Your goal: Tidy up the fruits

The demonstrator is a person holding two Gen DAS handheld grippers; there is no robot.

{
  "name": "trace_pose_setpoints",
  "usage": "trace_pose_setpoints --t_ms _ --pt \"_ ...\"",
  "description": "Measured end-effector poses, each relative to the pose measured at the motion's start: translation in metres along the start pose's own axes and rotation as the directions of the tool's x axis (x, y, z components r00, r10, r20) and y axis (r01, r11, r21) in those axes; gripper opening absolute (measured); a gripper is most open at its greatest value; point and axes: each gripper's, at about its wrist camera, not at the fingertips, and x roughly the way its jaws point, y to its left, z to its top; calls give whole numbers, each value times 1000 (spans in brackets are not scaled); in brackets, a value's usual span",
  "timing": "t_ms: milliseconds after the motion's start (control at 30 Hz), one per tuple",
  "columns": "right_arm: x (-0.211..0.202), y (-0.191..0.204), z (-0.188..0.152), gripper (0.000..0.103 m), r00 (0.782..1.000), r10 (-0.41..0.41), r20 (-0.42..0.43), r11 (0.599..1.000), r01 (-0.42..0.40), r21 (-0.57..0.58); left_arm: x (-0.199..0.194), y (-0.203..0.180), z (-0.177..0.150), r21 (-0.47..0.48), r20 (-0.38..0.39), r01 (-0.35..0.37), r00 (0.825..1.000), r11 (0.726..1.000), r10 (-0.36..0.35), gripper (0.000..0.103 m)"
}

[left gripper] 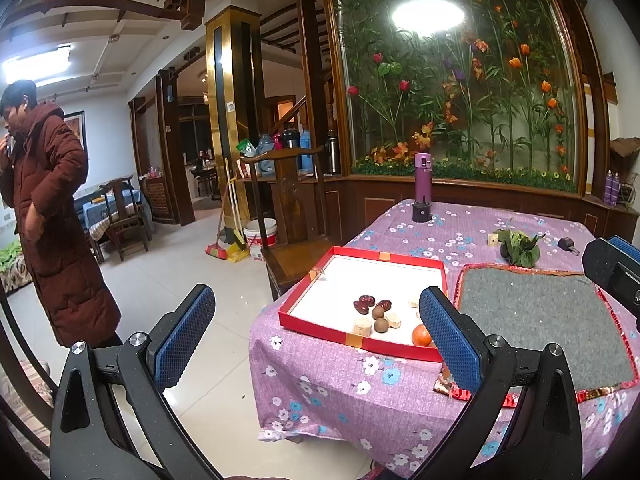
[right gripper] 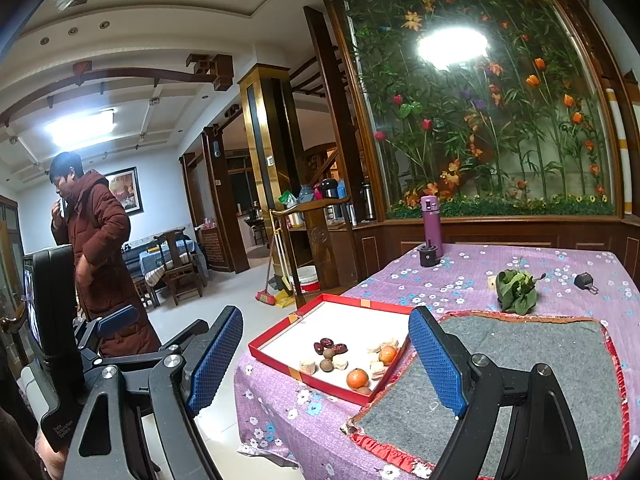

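Observation:
A shallow red box [left gripper: 320,276] [right gripper: 280,332] with a white floor sits on the table's near left corner. In it lie red dates [left gripper: 370,303] [right gripper: 330,346], brown longans [left gripper: 380,318] [right gripper: 327,360], pale chunks [left gripper: 362,326] [right gripper: 340,362] and two small oranges [left gripper: 421,336] [right gripper: 357,378] [right gripper: 387,355]. A grey mat [left gripper: 540,320] [right gripper: 540,360] with red trim lies to the right of the box. My left gripper [left gripper: 316,340] is open and empty, held short of the table. My right gripper [right gripper: 324,364] is open and empty, also short of the table.
The table has a purple flowered cloth [left gripper: 320,380] [right gripper: 280,420]. At the back stand a purple flask [left gripper: 423,176] [right gripper: 432,224], a black round base [left gripper: 422,212], a leafy bunch [left gripper: 518,248] [right gripper: 516,290] and a small black item [left gripper: 566,245]. A wooden chair [left gripper: 296,216] stands left of the table. A person in a brown coat [left gripper: 52,220] stands on the floor.

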Motion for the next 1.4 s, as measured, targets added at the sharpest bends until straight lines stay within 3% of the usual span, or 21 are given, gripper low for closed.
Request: trace_pose_setpoints --t_ms 1400 --pt "-1 0 2 83 1000 -3 -3 1000 3 4 5 0 -11 0 -13 5 1000 1000 -5 103"
